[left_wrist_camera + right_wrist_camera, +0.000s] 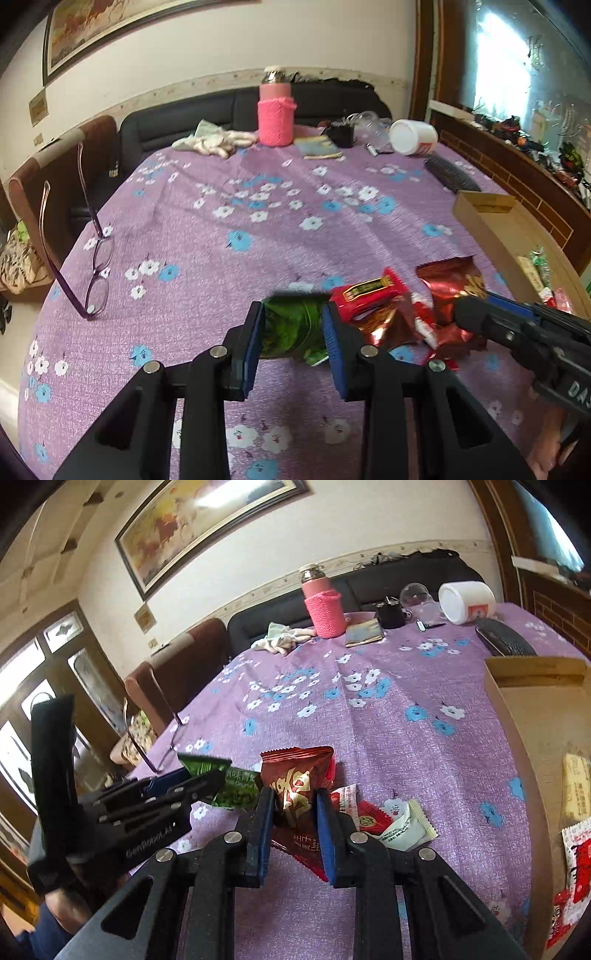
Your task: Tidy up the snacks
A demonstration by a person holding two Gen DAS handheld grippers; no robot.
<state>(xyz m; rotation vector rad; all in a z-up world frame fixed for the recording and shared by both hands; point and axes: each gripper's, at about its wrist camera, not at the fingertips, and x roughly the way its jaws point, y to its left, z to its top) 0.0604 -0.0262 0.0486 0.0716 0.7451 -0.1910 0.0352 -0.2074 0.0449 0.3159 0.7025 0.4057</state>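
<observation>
My left gripper (293, 306) is shut on a green snack packet (291, 328), held just above the purple flowered tablecloth (258, 236). From the right wrist view the same left gripper (199, 779) shows at the left with that green packet (236, 790) in its tips. My right gripper (295, 794) is shut on a dark red foil packet (295, 775). Under and beside it lie a red bar packet (373, 818), also visible from the left (369, 295), and a white packet (402, 827). At the right stands a cardboard box (517, 709) holding several snacks.
Purple glasses (98, 273) lie at the left table edge. At the far end stand a pink bottle (275, 114), a tipped white jar (413, 136), a black case (450, 175), gloves (214, 142) and a small booklet (319, 147). A sofa lies beyond.
</observation>
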